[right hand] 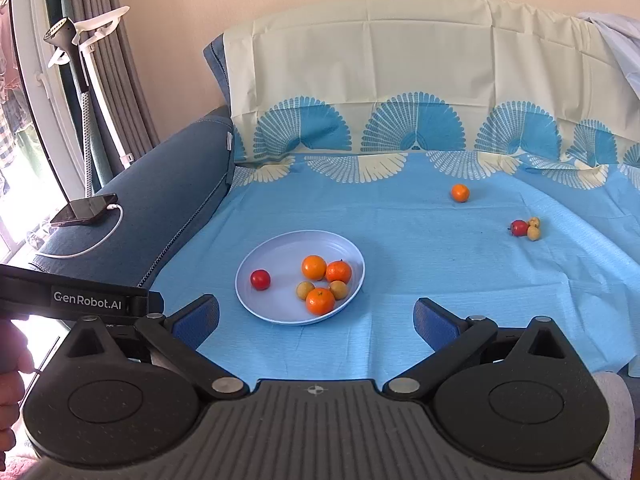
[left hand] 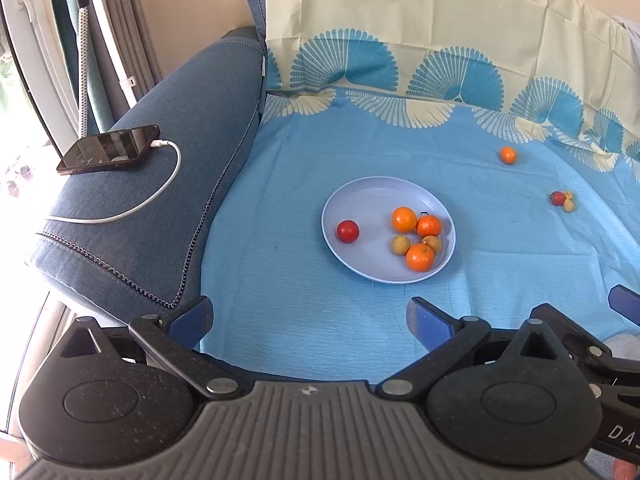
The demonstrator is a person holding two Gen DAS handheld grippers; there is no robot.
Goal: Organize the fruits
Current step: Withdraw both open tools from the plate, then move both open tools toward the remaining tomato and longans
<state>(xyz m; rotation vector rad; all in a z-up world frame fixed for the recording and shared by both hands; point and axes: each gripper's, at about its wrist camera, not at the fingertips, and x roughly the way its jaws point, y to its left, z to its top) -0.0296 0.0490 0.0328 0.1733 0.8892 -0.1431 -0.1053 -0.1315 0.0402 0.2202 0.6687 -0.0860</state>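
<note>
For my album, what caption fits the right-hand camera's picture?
Open right gripper faces a plate of fruit; one orange and three small fruits lie loose on the blue cloth.

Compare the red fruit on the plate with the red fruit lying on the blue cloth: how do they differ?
The red fruit on the plate lies inside the pale plate, while the red fruit on the cloth lies on the blue cloth, outside the plate. The plate one sits alone, apart from the oranges; the cloth one touches two small yellowish fruits. The plate one is nearer both claws. Both are small, round and red.
</note>
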